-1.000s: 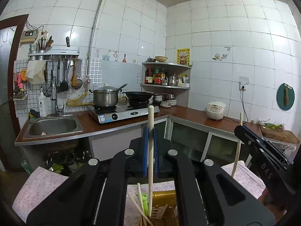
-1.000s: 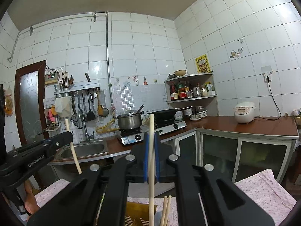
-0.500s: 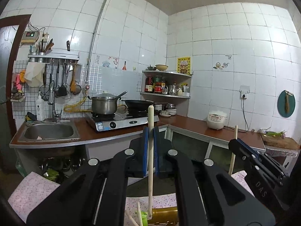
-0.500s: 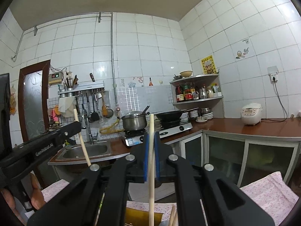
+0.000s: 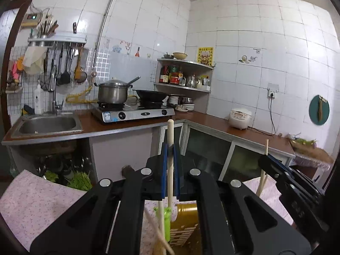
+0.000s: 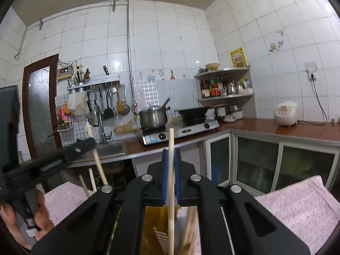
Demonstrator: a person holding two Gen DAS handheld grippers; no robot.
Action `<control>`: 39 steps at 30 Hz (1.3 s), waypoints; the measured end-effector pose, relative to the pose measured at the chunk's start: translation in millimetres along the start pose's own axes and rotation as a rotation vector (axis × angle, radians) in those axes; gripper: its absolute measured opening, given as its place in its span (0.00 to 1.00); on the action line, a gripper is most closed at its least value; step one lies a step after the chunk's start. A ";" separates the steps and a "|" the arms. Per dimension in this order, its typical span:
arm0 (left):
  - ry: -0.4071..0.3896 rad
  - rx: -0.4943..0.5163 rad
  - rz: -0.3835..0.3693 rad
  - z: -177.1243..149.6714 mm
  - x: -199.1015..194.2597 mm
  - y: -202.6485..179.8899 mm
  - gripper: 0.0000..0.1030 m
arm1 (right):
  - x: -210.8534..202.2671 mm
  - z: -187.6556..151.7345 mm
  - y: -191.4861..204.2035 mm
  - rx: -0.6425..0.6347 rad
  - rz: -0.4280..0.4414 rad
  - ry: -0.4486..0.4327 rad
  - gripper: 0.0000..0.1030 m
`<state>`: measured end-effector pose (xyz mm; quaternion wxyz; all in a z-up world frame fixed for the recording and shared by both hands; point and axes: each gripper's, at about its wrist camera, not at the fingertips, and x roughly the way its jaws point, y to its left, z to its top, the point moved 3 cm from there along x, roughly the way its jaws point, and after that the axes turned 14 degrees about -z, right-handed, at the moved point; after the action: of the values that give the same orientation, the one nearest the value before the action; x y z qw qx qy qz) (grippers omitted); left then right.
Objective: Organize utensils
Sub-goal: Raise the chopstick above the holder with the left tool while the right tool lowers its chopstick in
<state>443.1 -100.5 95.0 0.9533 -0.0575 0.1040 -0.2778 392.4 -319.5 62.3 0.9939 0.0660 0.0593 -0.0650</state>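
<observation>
Left tongs [image 5: 170,148] pinch one upright chopstick [image 5: 170,165]; right tongs [image 6: 171,159] pinch another stick [image 6: 171,182], both above a gold holder [image 5: 187,223] on the desk [image 5: 38,199].

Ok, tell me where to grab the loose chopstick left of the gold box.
Grip the loose chopstick near its middle, from above, closing across the shaft; it seems to lie slanted on the pink cloth, so turn the gripper to match. The left gripper and right gripper are both full, so free one first.
</observation>
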 end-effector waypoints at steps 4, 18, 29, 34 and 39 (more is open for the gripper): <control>-0.019 0.015 -0.010 6.3 -18.3 -3.4 0.04 | -0.1 -6.7 -10.3 0.026 -0.004 0.023 0.06; -0.161 0.028 -0.033 64.6 -83.5 -21.0 0.04 | -14.8 9.0 -10.2 0.038 0.012 -0.016 0.06; -0.103 0.085 -0.070 49.2 -94.3 -46.5 0.04 | -21.0 8.6 -5.9 0.020 0.020 -0.009 0.06; -0.005 0.088 -0.042 22.0 -69.7 -44.7 0.04 | -16.5 1.4 -4.5 -0.004 0.000 0.025 0.06; 0.098 0.063 -0.007 -13.4 -39.0 -32.2 0.04 | -10.3 -5.8 -4.1 -0.042 -0.026 0.078 0.06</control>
<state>391.2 -107.1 93.8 0.9473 -0.0143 0.1416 -0.2869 381.0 -321.5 57.4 0.9911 0.0470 0.1003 -0.0738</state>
